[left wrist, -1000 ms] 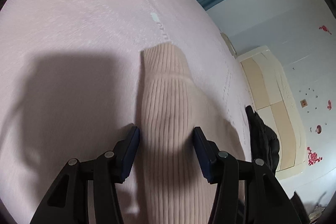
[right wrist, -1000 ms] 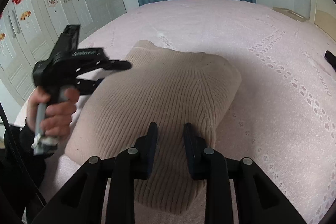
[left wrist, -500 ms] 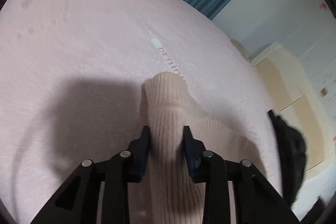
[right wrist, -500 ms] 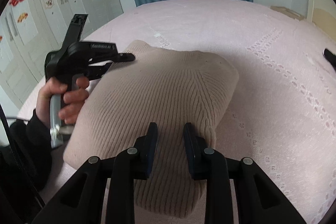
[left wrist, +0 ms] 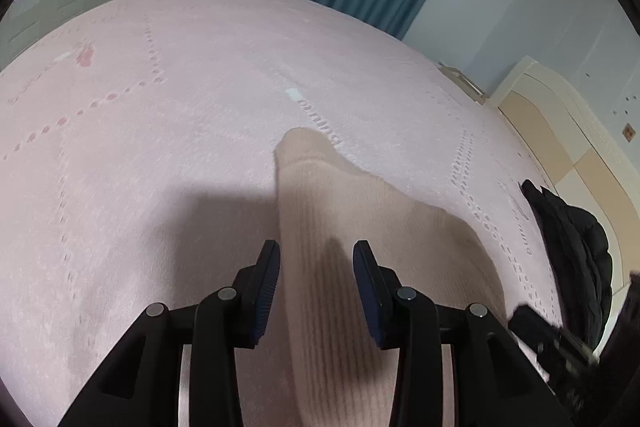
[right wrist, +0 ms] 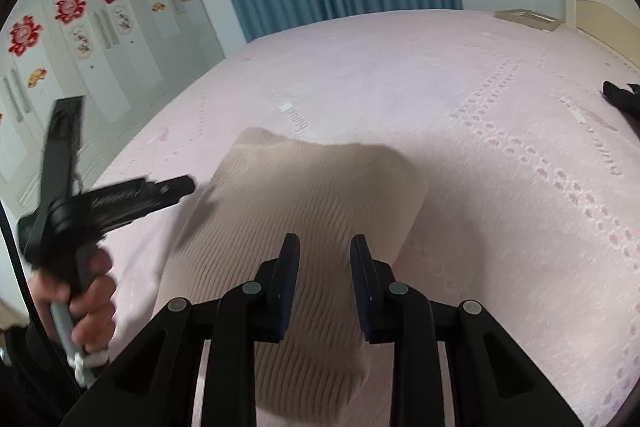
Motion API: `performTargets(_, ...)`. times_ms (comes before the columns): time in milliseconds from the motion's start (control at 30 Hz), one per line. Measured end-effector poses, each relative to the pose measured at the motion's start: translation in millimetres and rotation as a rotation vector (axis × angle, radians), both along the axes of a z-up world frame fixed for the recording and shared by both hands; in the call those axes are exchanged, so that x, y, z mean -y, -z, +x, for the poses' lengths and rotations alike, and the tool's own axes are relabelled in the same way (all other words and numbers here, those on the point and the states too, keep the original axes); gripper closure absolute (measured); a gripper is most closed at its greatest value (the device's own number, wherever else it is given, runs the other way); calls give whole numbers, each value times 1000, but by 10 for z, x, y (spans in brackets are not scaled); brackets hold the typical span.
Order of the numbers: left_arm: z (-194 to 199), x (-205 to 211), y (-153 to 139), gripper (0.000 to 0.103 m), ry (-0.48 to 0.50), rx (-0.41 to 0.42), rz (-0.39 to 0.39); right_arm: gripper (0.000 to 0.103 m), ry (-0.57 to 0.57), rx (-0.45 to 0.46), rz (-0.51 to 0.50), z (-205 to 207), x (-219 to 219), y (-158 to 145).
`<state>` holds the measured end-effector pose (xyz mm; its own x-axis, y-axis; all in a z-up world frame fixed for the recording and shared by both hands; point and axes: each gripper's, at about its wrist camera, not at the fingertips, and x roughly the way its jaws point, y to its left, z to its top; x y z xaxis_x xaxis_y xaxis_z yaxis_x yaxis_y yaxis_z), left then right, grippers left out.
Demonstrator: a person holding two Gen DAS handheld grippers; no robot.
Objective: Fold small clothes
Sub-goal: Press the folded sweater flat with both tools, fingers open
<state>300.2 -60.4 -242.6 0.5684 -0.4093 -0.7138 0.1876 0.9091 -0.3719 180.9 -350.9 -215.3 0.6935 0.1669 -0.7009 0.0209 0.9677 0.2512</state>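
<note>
Right wrist view: a pink bed [right wrist: 480, 107] carries a beige ribbed knit [right wrist: 312, 195], lying flat just below and ahead of both tools. It looks soft, light and floppy, so I judge a corner or hem is the best hold. The right hand-held gripper [right wrist: 325, 255] is slightly spread above it, pinching nothing. The left hand-held gripper [left wrist: 316, 259] has just been opening; the knit shows between its jaws, not squeezed.

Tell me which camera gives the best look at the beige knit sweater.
The right wrist view: the sweater shows nearly whole there, a folded ribbed block on the pink bedspread. The left wrist view catches only one narrow end of it, running between that claw's fingers.
</note>
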Motion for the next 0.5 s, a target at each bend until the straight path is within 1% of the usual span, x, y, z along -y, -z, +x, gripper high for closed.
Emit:
performTargets(67,79,54,-2,67,16,11,-1,77,17,-10,7,123,24,-18)
performTargets(133,177,98,35,67,23,6,-6,77,52,-20,-10,232,50,3)
performTargets(200,252,131,96,67,21,-3,-4,77,66,-31,-27,264,66,113)
performTargets(300,335,191,249,67,-5,-16,66,77,79,-87,-68,314,57,296)
performTargets(333,329,199,292,67,-11,-22,80,77,85,-91,-83,320,56,320)
performTargets(400,344,175,393,67,-16,-47,63,77,90,-97,-76,324,76,367)
performTargets(500,375,111,431,67,-27,-64,18,77,93,-106,-61,337,109,408)
